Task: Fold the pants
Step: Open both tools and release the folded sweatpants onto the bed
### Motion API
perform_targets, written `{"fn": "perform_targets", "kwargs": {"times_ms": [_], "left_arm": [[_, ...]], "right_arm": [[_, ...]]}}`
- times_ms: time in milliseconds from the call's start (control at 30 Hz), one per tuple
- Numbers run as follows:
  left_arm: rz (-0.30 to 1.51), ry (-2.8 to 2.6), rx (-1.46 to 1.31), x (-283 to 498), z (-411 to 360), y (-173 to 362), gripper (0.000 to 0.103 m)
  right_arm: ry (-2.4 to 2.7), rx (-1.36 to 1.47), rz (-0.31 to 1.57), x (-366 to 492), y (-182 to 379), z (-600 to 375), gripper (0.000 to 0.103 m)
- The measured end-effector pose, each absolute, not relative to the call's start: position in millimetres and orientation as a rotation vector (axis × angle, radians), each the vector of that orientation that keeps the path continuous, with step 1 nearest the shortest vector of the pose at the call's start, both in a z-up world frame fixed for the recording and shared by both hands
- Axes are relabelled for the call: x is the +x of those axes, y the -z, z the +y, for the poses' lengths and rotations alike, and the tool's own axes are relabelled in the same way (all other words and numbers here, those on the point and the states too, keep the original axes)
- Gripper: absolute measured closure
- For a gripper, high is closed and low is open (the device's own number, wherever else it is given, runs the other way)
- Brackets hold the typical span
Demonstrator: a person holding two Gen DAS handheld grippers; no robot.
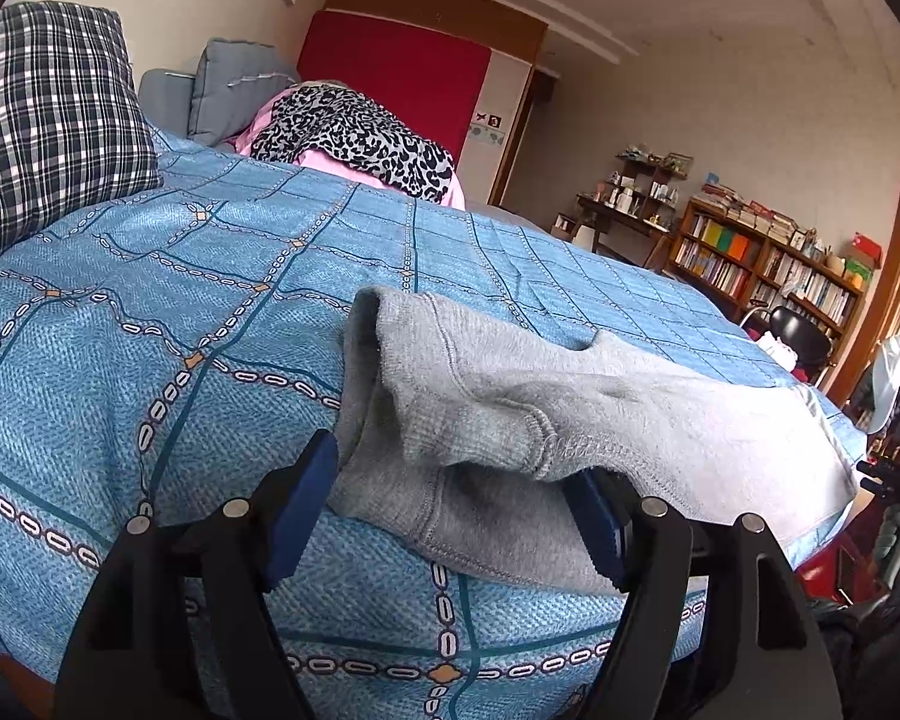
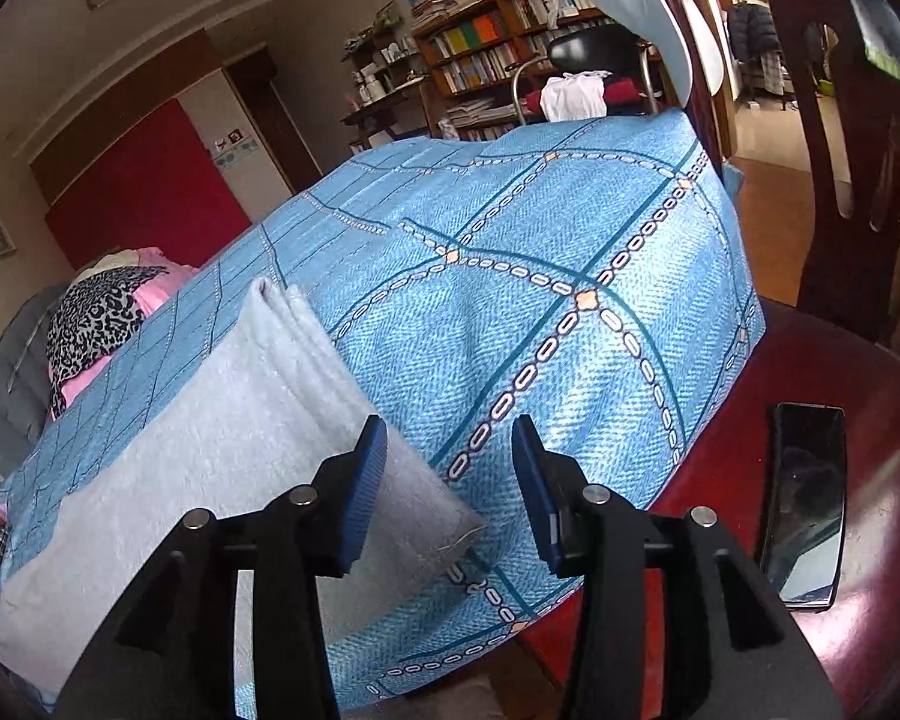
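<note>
Both my grippers gape: left gripper (image 1: 450, 498) straddles the fleecy grey pants (image 1: 510, 420); right gripper (image 2: 447, 492) is over the woven bedspread (image 2: 570, 240).

Two hand-held grippers, seen from their own wrist cameras: the left gripper (image 1: 450, 510) and right gripper (image 2: 450, 486) share a matte black angular frame with triangular cut-outs. Round silver pins stud the linkage joints of each. The fingers (image 1: 303, 510) carry flat blue pads with finely ribbed faces (image 2: 363, 489), blue against the black arms behind them.
</note>
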State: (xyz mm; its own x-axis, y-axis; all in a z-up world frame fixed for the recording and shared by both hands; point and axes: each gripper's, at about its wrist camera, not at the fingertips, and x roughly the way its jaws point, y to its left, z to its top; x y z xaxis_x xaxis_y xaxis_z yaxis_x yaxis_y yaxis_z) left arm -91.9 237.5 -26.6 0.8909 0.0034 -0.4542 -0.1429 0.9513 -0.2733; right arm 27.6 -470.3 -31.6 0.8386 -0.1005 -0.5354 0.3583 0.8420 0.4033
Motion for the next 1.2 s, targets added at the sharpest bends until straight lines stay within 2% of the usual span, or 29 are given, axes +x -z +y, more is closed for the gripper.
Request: {"fn": "perform_targets", "kwargs": {"times_ms": [333, 433, 533, 633, 867, 967, 1067, 1200], "left_arm": [[0.410, 0.029, -0.511, -102, 247, 22, 0.029], [0.398, 0.067, -0.586, -106, 252, 21, 0.029], [0.372, 0.103, -0.675, -111, 259, 20, 0.022], [0.358, 0.128, -0.745, -115, 264, 19, 0.019], [0.478, 0.020, -0.751, -91, 255, 34, 0.015], [0.501, -0.082, -0.704, -80, 247, 40, 0.015], [0.535, -0.192, -0.524, -73, 226, 35, 0.016], [0.552, -0.330, -0.317, -70, 200, 24, 0.016]], "right_arm": [[0.187, 0.358, 0.357, 29, -6, -420, 0.050], [0.128, 0.310, 0.366, 39, -6, -397, 0.049], [0.044, 0.291, 0.408, 52, 1, -375, 0.049], [-0.011, 0.266, 0.436, 60, 9, -354, 0.049], [-0.092, 0.218, 0.484, 68, 23, -324, 0.049], [-0.119, 0.179, 0.523, 74, 34, -313, 0.047], [-0.131, 0.101, 0.584, 79, 52, -300, 0.038], [-0.113, -0.005, 0.570, 75, 56, -288, 0.037]]}}
